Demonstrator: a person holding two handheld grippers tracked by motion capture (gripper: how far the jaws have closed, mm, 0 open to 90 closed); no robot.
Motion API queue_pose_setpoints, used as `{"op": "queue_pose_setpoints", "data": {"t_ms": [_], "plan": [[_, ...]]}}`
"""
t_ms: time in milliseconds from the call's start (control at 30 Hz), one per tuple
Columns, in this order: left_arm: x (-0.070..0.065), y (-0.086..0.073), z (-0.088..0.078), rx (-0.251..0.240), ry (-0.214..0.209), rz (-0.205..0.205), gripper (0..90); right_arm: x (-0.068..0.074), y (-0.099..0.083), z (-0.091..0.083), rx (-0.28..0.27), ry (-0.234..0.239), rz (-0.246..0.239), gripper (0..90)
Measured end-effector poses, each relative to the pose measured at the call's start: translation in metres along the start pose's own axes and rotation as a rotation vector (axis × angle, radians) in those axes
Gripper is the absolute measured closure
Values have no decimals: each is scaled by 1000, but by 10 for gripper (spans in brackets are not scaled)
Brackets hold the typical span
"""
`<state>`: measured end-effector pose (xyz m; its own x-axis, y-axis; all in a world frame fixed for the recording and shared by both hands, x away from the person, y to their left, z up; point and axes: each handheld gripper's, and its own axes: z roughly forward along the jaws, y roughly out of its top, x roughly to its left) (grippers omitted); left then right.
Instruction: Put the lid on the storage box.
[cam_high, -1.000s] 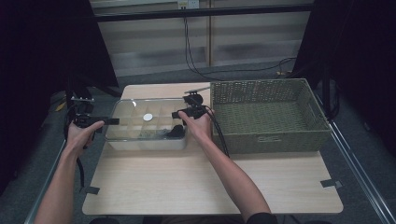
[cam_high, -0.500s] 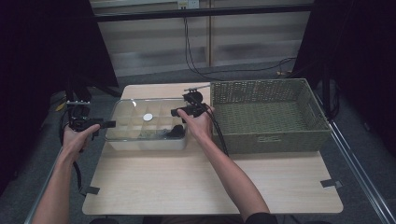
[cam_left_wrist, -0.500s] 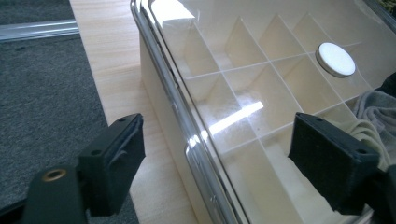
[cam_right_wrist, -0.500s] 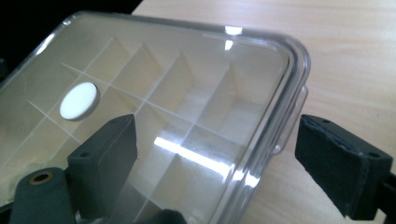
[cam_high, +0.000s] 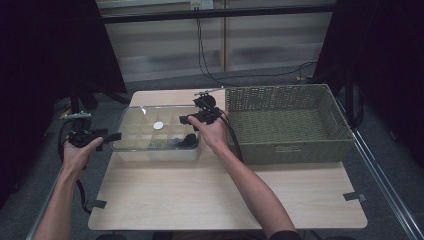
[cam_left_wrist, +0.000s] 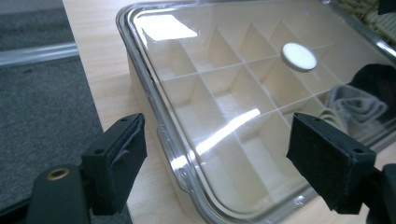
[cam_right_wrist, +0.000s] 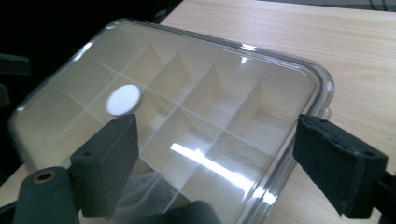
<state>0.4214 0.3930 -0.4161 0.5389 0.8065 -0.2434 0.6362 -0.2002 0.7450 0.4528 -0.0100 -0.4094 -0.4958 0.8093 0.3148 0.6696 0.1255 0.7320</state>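
The left claw (cam_high: 111, 136) hangs released at the left end of the box (cam_high: 156, 149), its jaws wide apart with nothing between them, just off the desk's (cam_high: 215, 195) left edge. The right claw (cam_high: 185, 120) is released too, jaws spread above the box's right end and clear of the lid (cam_left_wrist: 243, 112). The clear lid lies shut on the box, a white disc (cam_right_wrist: 123, 99) at its middle. Dark cloth (cam_left_wrist: 357, 105) sits in a near compartment. A basket (cam_high: 287, 120) stands just beside the box, on its right.

Dim, dark-edged high view; overhead light glares in white streaks off the clear lid (cam_left_wrist: 243, 93), claws softly blurred.
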Motion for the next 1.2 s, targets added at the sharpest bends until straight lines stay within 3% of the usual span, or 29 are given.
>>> {"op": "queue_pose_setpoints", "data": {"t_ms": [167,333,500,800,967,1033,1100,1133,1200], "plan": [[-10,-7,-7,-18,-12,0,221,1,0,-14,-11,18,-42,136],[-24,-14,-11,-3,3,36,222,-2,-3,-29,-21,33,-71,119],[-37,-21,-17,-12,20,52,208,-8,-8,-44,-36,44,-72,105],[-52,-37,-26,-25,12,61,168,-15,-16,-74,-76,64,-91,94],[-61,-46,-28,-45,21,62,167,-20,-29,-90,-83,61,-107,113],[-62,-50,-27,-33,-10,61,160,-23,-35,-96,-91,60,-111,116],[-65,-54,-29,-42,12,70,159,-26,-41,-104,-108,59,-104,122],[-67,-56,-30,-54,-8,55,158,-27,-42,-107,-115,60,-106,123],[-70,-59,-30,-50,6,62,158,-29,-47,-116,-124,55,-109,124]]}}
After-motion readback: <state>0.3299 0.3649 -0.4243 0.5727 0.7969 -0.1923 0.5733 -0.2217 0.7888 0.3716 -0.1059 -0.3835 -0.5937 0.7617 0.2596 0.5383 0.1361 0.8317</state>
